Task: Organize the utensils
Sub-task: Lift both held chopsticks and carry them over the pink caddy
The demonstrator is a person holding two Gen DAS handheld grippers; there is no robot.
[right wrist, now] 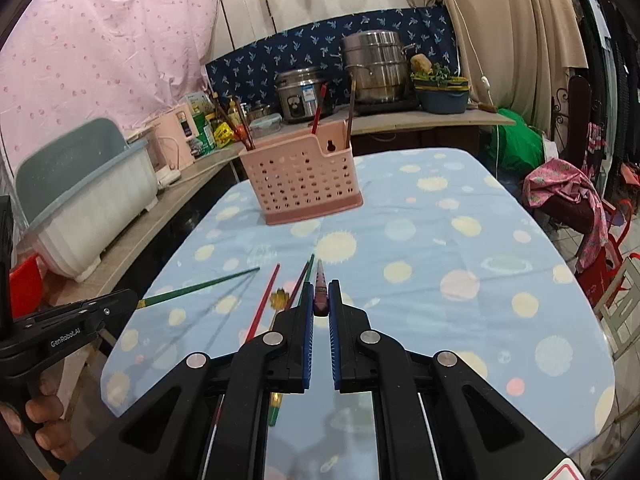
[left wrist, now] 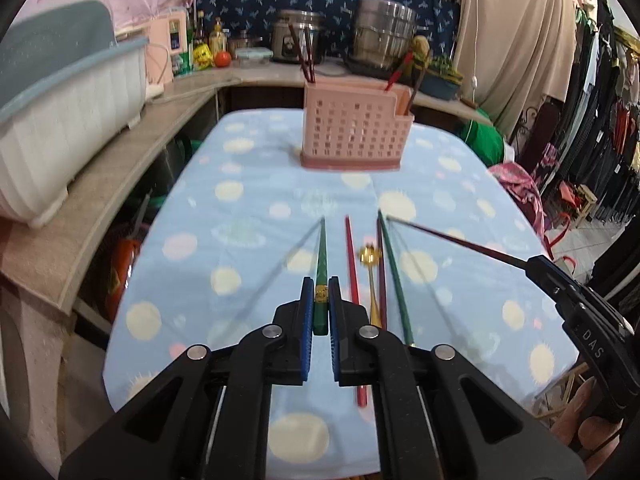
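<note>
My left gripper (left wrist: 320, 286) is shut on a green chopstick (left wrist: 321, 264) and holds it above the table, pointing toward the pink utensil holder (left wrist: 352, 136). My right gripper (right wrist: 320, 290) is shut on a dark maroon chopstick (right wrist: 320, 288); it also shows in the left wrist view (left wrist: 452, 242). On the cloth lie a red chopstick (left wrist: 352, 264), a gold spoon (left wrist: 370, 264), a maroon chopstick (left wrist: 381, 272) and another green chopstick (left wrist: 394, 276). The holder (right wrist: 300, 176) has several chopsticks standing in it.
The table has a light blue spotted cloth (left wrist: 256, 200). A white and grey dish rack (left wrist: 60, 120) sits on the counter to the left. Pots (left wrist: 380, 36), bottles and a rice cooker (right wrist: 302, 94) stand on the counter behind the table. Clothes hang at the right.
</note>
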